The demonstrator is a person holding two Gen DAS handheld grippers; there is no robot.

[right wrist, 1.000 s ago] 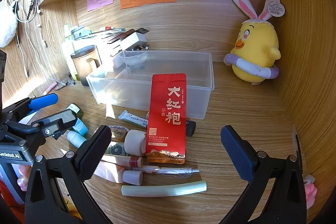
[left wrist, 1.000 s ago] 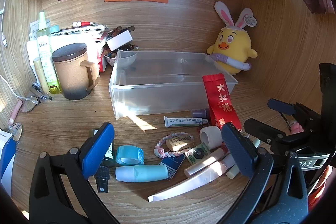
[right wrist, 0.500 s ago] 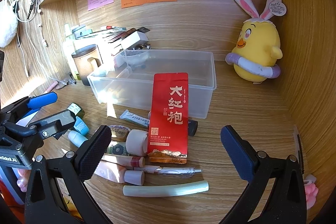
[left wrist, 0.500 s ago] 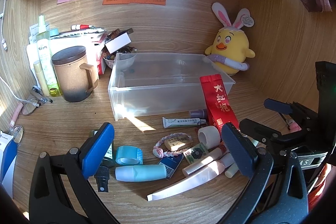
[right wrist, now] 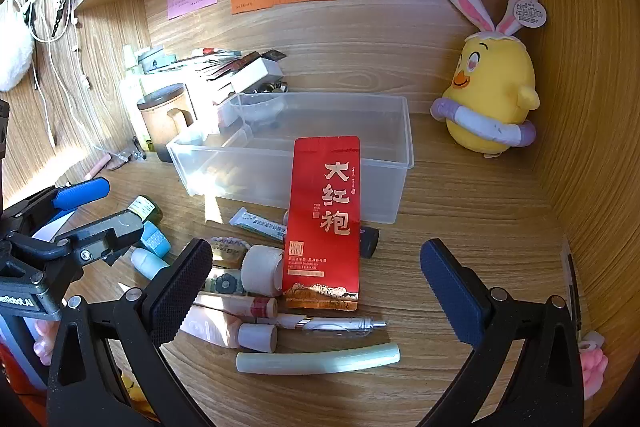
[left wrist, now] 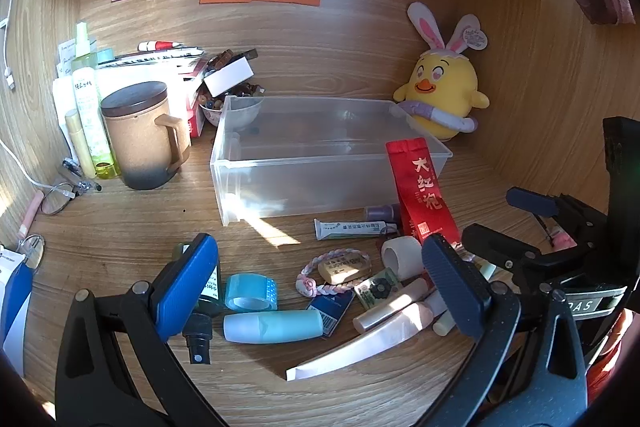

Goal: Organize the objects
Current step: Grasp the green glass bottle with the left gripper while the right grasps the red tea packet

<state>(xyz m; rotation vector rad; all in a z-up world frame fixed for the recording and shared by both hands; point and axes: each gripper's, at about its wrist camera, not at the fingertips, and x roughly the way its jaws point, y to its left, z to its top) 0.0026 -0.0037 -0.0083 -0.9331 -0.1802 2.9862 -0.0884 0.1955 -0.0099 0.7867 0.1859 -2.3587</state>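
The wooden bench (right wrist: 460, 211) carries a clear plastic bin (right wrist: 392, 151) ahead of the right tool (right wrist: 316, 287), a red tea pouch (right wrist: 324, 219) leaning against it, small toiletries scattered nearer.

Left claw (left wrist: 320, 283) with black frame arms, one blue ribbed pad, one dark pad, silver rivets, right claw (right wrist: 316, 287) all black with textured dark pads, white lettering on its body
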